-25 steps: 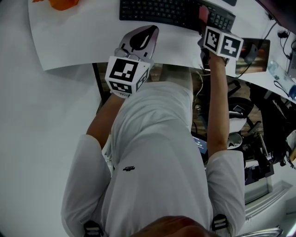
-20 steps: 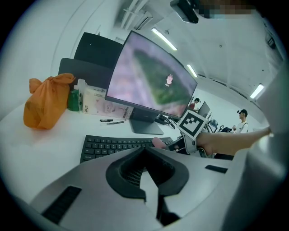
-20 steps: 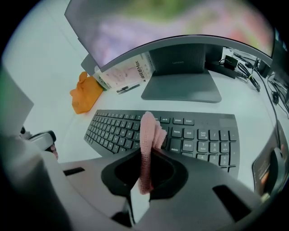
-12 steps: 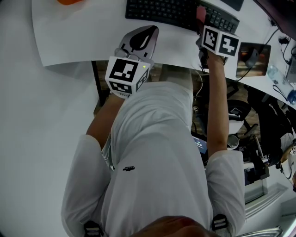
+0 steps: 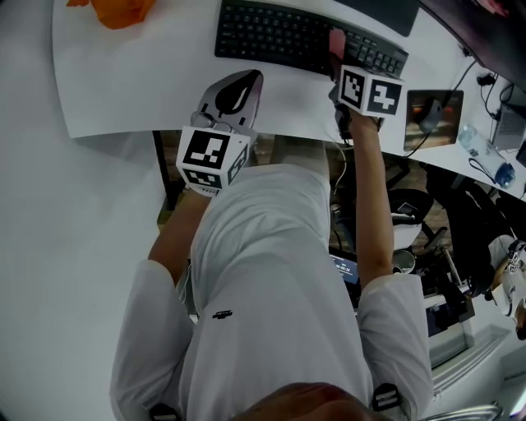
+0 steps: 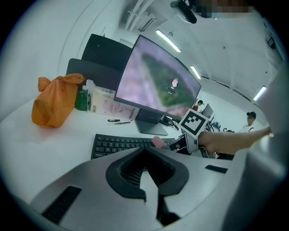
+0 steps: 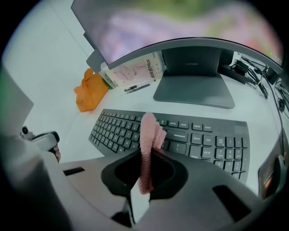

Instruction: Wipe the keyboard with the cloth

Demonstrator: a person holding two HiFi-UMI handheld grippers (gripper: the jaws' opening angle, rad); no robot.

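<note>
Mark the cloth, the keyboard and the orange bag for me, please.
cloth (image 7: 146,151): right gripper view, middle of the pink strip held between the jaws.
keyboard (image 7: 205,144): right gripper view, on the keys right of the cloth.
orange bag (image 6: 53,106): left gripper view, on the bag's bulging body.

Desk (image 5: 107,90) layout:
- Keyboard (image 5: 279,34) is mid-desk, directly in front of the monitor stand (image 7: 194,88), with the monitor (image 6: 156,79) above the stand.
- Bag (image 5: 119,10) is far left of the keyboard, well apart from it.
- Bottle (image 6: 82,99) is just beside the bag on its right.
- Box (image 6: 106,103) comes next to the right, and its right end runs under the monitor's left edge.
- Two pens (image 6: 119,121) lie just in front of the box, between it and the keyboard.
- Left gripper (image 5: 246,78) is over the near part of the desk, in front of the keyboard's left half and apart from it.
- Right gripper (image 5: 339,70) is at the keyboard's near edge, right of middle.
- Cloth (image 7: 149,140) sits between the right gripper's jaws and sticks out over the keys. Can't tell whether it touches them.
</note>
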